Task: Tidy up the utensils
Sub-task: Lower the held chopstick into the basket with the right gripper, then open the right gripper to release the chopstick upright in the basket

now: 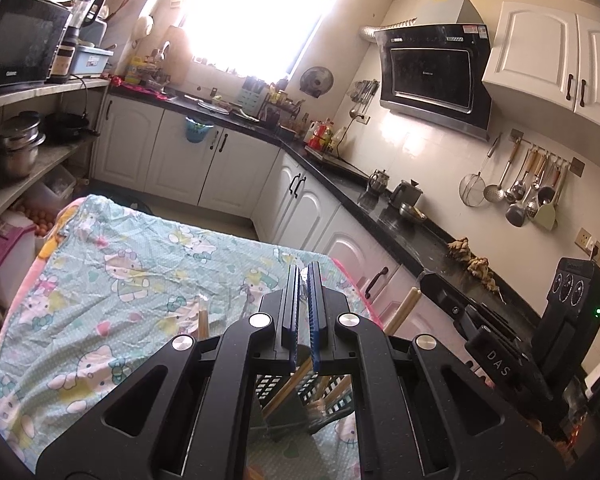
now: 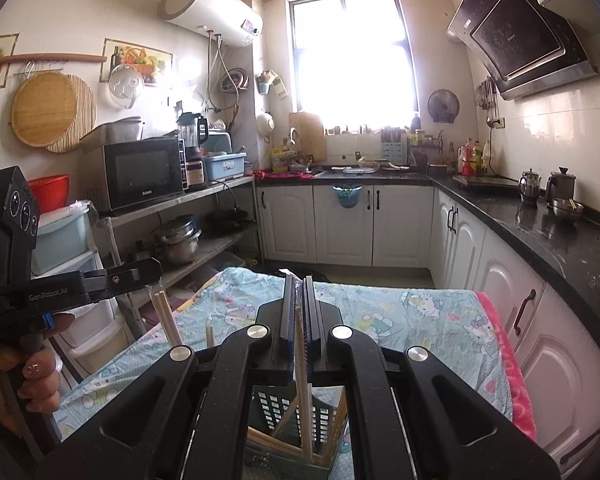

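My left gripper (image 1: 303,276) is shut on a thin metal utensil (image 1: 302,280) whose shiny tip shows between the blue pads. Below it stands a dark slotted utensil holder (image 1: 300,394) with wooden chopsticks (image 1: 288,390) in it. My right gripper (image 2: 298,286) is shut on a pale chopstick (image 2: 302,384) that runs down into the same holder (image 2: 292,412). More chopsticks (image 2: 167,320) stick up to the left of the right gripper. The left gripper's body (image 2: 60,286) shows at the left of the right wrist view.
The holder stands on a table with a Hello Kitty cloth (image 1: 120,280). A black counter (image 1: 420,236) with white cabinets runs along the right. Open shelves (image 2: 188,200) with a microwave and pots stand at the left.
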`<control>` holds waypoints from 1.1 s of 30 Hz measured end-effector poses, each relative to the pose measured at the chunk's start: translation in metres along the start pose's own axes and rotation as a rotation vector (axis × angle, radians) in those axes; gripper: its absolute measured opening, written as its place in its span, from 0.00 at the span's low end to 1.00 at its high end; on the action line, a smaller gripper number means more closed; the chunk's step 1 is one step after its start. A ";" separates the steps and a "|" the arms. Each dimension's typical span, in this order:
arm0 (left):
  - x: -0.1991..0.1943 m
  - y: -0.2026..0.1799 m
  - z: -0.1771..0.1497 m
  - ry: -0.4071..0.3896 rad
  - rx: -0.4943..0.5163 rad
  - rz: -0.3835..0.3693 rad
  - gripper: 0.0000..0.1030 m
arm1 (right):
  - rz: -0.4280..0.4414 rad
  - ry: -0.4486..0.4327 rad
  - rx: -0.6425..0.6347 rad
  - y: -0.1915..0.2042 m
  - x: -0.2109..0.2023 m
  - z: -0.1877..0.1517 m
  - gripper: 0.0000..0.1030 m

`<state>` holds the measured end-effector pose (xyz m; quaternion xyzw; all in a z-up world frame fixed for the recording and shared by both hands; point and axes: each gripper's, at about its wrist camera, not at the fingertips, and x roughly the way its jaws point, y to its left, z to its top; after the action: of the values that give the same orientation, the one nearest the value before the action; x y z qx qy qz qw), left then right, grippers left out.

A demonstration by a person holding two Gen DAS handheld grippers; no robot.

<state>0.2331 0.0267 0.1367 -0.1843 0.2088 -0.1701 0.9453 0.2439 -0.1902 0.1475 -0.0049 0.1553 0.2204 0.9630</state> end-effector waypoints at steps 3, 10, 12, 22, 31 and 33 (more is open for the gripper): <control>0.003 0.003 -0.004 0.014 -0.004 -0.001 0.02 | -0.003 0.009 0.000 0.002 0.003 -0.005 0.04; 0.005 0.008 -0.013 0.036 -0.001 0.007 0.02 | -0.012 0.042 0.022 0.003 0.013 -0.016 0.05; 0.005 0.009 -0.014 0.040 -0.001 0.009 0.02 | -0.015 0.051 0.027 0.003 0.015 -0.018 0.10; 0.002 0.015 -0.024 0.081 0.000 0.040 0.31 | -0.033 0.067 0.069 -0.003 0.008 -0.025 0.40; -0.021 0.011 -0.024 0.067 0.002 0.056 0.76 | -0.067 0.121 0.045 -0.002 -0.008 -0.036 0.61; -0.025 0.008 -0.024 0.067 0.009 0.065 0.81 | -0.069 0.135 0.040 -0.003 -0.011 -0.039 0.63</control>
<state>0.2029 0.0370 0.1208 -0.1674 0.2454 -0.1461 0.9436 0.2245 -0.2001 0.1137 -0.0060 0.2241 0.1832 0.9572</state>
